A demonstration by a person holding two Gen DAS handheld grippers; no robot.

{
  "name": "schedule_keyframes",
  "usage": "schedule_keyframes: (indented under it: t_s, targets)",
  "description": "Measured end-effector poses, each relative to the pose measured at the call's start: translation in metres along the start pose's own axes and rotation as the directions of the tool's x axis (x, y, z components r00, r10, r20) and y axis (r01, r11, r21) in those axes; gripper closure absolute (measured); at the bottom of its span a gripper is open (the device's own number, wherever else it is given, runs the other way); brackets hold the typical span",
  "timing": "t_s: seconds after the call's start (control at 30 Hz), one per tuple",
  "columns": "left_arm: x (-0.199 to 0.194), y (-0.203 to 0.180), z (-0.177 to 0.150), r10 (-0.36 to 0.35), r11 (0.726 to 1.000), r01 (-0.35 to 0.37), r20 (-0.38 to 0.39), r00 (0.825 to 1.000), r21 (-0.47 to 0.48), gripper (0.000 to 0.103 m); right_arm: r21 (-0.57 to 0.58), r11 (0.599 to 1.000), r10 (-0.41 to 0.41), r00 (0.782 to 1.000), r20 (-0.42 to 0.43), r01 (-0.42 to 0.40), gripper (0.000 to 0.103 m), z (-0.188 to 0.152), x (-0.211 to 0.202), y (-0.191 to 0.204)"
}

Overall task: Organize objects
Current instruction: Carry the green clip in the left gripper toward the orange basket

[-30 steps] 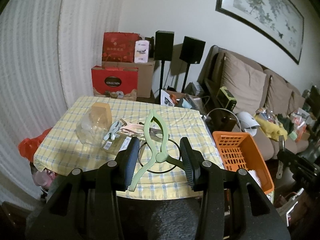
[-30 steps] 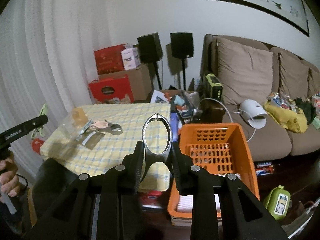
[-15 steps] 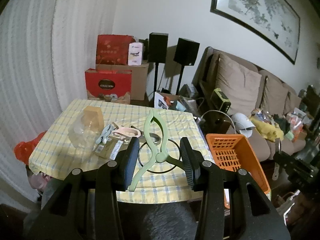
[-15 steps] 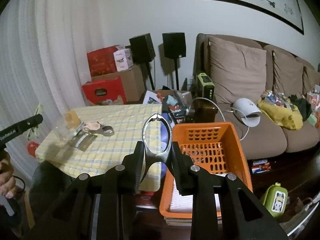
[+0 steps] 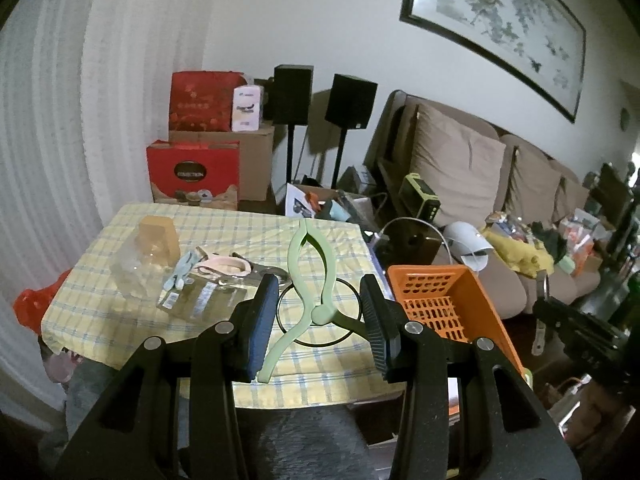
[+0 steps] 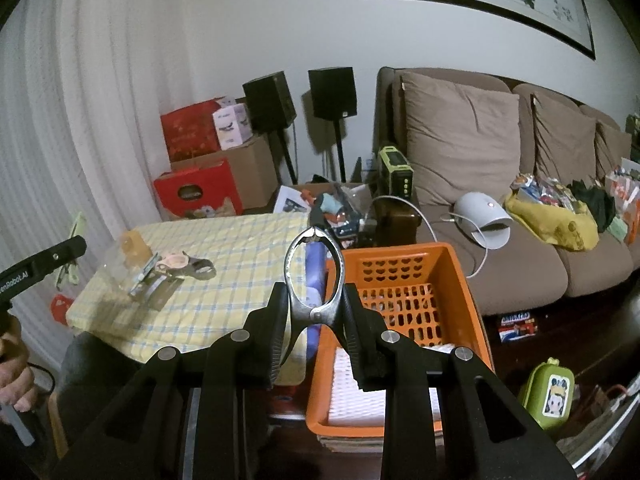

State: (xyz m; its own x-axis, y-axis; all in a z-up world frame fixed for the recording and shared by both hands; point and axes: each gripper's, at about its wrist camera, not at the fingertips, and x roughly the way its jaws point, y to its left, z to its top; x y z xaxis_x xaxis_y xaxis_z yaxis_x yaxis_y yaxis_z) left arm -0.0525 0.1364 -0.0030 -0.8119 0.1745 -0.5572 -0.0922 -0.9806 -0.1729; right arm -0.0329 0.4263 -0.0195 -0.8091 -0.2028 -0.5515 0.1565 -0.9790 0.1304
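Two grippers, each with one tool. Left gripper is clamped on one green clip: its long axis runs along the fingers, closed tip pointing away toward the far table edge, one handle leg splaying down-left past the left finger, a thin black wire ring around the pivot. It hangs above the near half of the table with the yellow check cloth. Right gripper is closed on one metal cracker: long axis also along the fingers, toothed tip closed and pointing away, held in the air over the gap between table and the one orange basket. The basket sits just right of the table, with white sheets on its floor. On the table: one clear jar with an amber lid, one small pale-blue clip, one pink clip, and a flat packet pile, all clustered on the left half. Behind: two black speakers, two red boxes, one sofa.
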Motion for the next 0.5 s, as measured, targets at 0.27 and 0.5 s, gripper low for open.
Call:
schedule_keyframes:
  t_s: [0.27, 0.5]
  targets:
    - [0.003, -0.014, 0.001, -0.022, 1.000, 0.022, -0.004, 1.000, 0.017, 0.064, 0.012, 1.000, -0.010, 1.000, 0.002, 0.010, 0.076, 0.000, -0.001, -0.005]
    - [0.006, -0.020, 0.001, -0.033, 0.999, 0.034, -0.007, 0.999, 0.020, 0.064, 0.017, 0.999, -0.038, 0.999, 0.005, 0.037, 0.076, 0.000, -0.002, -0.011]
